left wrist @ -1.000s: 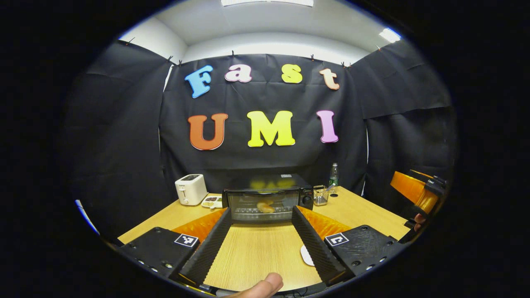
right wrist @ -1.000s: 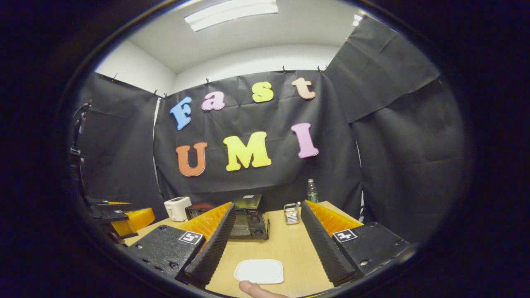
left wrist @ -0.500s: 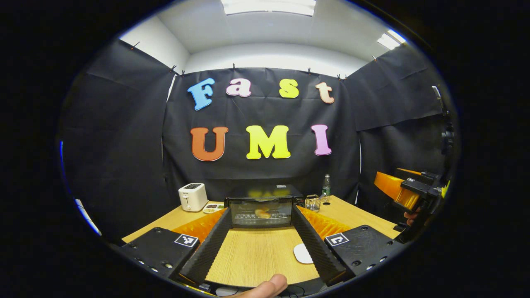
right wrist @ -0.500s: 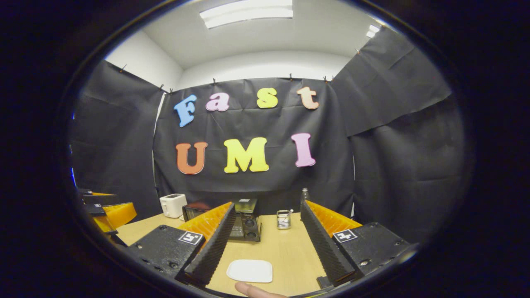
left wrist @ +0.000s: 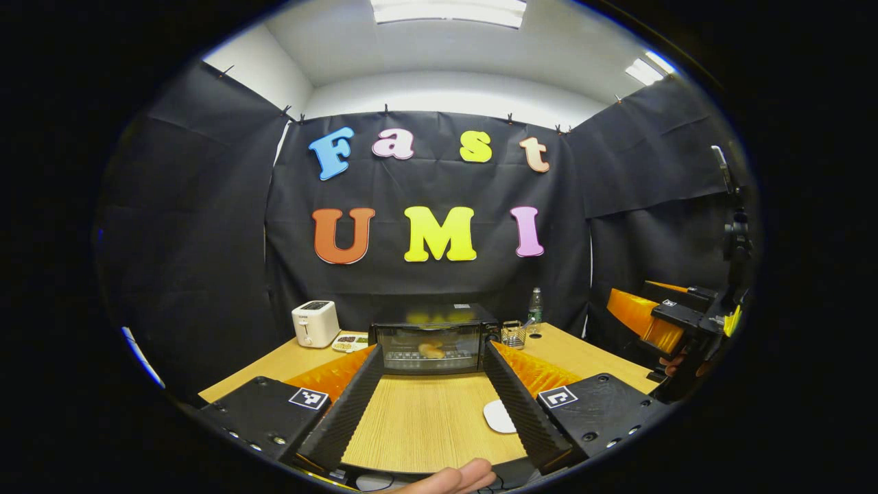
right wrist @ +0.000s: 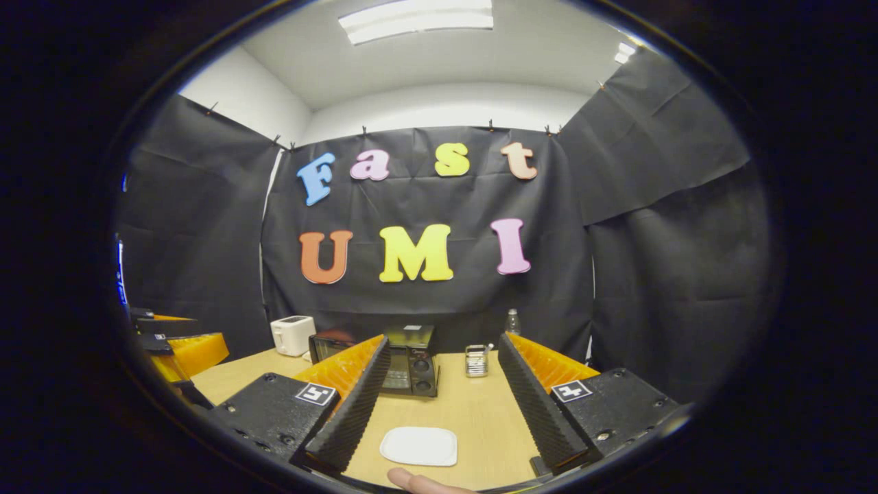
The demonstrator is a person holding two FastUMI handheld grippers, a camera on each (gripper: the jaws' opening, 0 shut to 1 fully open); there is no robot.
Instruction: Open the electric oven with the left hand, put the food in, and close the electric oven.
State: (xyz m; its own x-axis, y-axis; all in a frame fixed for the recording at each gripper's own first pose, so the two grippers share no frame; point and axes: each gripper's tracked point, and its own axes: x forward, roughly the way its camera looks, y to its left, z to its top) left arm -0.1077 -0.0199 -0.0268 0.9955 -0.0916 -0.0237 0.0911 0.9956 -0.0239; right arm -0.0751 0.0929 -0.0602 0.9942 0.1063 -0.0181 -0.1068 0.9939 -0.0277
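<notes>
2 grippers hover above the wooden table, both with fingers spread wide and nothing between them. In the left gripper view, the left gripper points straight at the oven, which stands at the far side of the table against the black wall with its glass door shut; a pale brown piece of food sits inside on the rack, seen through the glass. Left of the oven stands a white toaster, and a small tray of mixed bits lies between the 2. Right of the oven is a wire basket, with a bottle just behind it. A white plate lies on the near part of the table, partly hidden by the left gripper's right-hand finger. A fingertip pokes in at the bottom edge. At the right of this view the right gripper is held up off the table, well apart from the oven. In the right gripper view, the right gripper frames the plate, bare, lying on the table between its fingers but untouched. The oven shows beyond, partly behind one finger, with the toaster to its left, the basket to its right and the bottle farther back. The left gripper sits at the left edge.
</notes>
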